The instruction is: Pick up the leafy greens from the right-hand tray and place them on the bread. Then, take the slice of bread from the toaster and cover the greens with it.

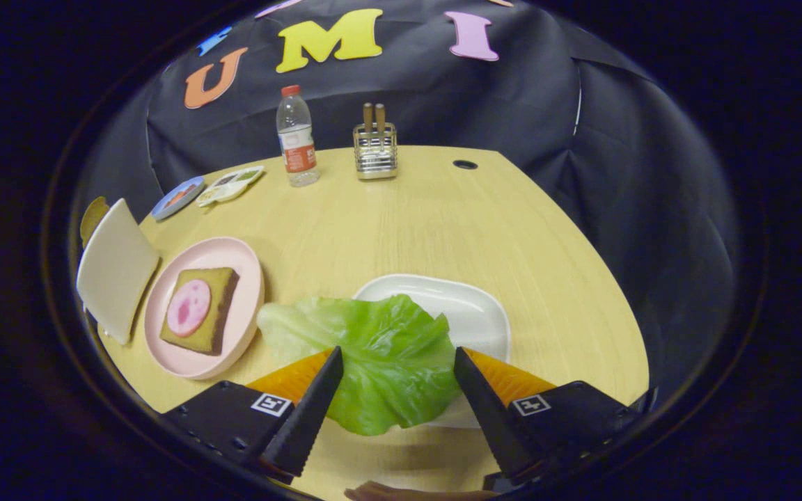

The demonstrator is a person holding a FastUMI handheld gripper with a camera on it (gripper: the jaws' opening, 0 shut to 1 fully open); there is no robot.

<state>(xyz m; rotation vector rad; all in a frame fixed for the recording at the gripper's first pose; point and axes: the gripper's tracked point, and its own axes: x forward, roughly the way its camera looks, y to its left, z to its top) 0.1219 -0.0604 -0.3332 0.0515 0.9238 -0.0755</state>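
A pale wooden tabletop (443,223) is carrying everything. The leafy greens (373,355) are lying half over the white tray (470,306), between the gripper (398,358) jaws, which are standing spread. Thin, floppy and light, they likely want a gentle pinch at a thick fold. The bread (200,309) is waiting on the pink plate (241,264) to the left.

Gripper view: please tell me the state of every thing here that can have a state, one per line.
gripper: fingers open, either side of the leaf, not pressing it
lettuce leaf: between the fingers, overlapping the white tray's near edge
white tray: holds just the leaf
bread slice: flat on the pink plate, ham round on top, no greens yet
water bottle: upright, capped
utensil holder: upright, two handles sticking up
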